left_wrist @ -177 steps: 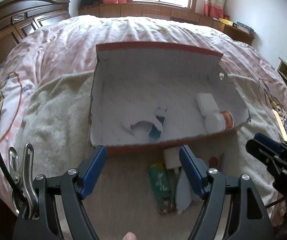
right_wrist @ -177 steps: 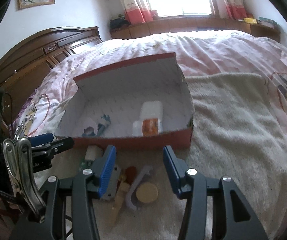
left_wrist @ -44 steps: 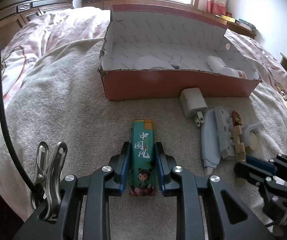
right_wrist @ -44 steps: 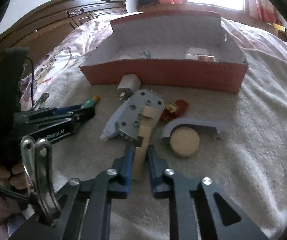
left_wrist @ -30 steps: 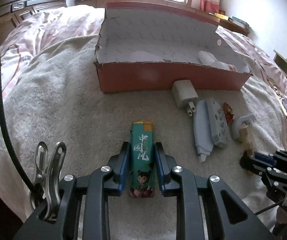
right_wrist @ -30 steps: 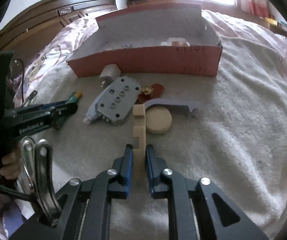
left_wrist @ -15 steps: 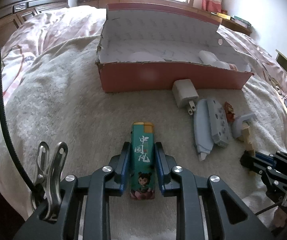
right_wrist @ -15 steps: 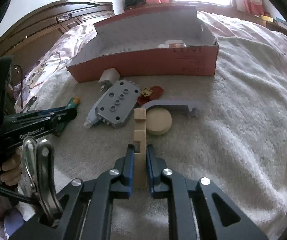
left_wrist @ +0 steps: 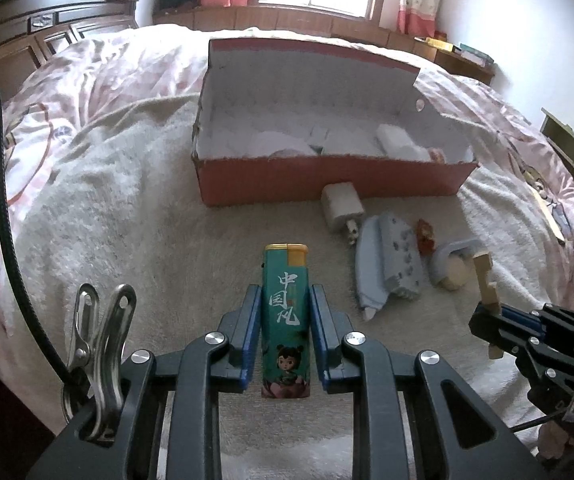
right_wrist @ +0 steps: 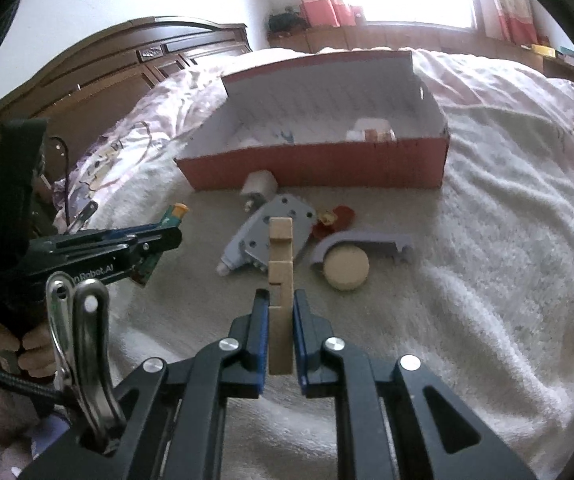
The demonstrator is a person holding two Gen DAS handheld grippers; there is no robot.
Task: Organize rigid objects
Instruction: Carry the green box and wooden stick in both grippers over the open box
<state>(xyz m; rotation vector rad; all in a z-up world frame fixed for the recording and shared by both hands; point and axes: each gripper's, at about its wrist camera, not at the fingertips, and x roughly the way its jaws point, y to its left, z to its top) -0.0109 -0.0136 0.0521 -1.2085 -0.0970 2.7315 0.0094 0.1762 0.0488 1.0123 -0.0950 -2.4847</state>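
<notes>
Closest to me, the left gripper [left_wrist: 286, 316] is clamped on a green lighter [left_wrist: 286, 312], its blue pads pressed to both long sides and the yellow-capped end pointing away toward the box. Just beside it, the right gripper [right_wrist: 280, 320] is squeezed shut on a notched wooden block [right_wrist: 280, 280], which stands upright out of the jaws. Both pieces look lifted clear of the cream blanket [left_wrist: 127, 220] spread over the bed. A little farther on, the things not yet picked lie close together on the blanket: a pale blue studded piece [right_wrist: 271, 236], a round wooden disc [right_wrist: 346, 267] tucked against a grey curved part [right_wrist: 363, 242], a small red toy [right_wrist: 337, 216], and a white charger plug [left_wrist: 343, 206] just in front of the box wall. Beyond them sits the open red cardboard box [left_wrist: 327, 178], with a few white items already lying inside. I'd judge this as the carry stage: both picks are made, and the next move calls for bringing each gripper over the near wall, high enough to clear it, and letting go inside without knocking what's already there.
</notes>
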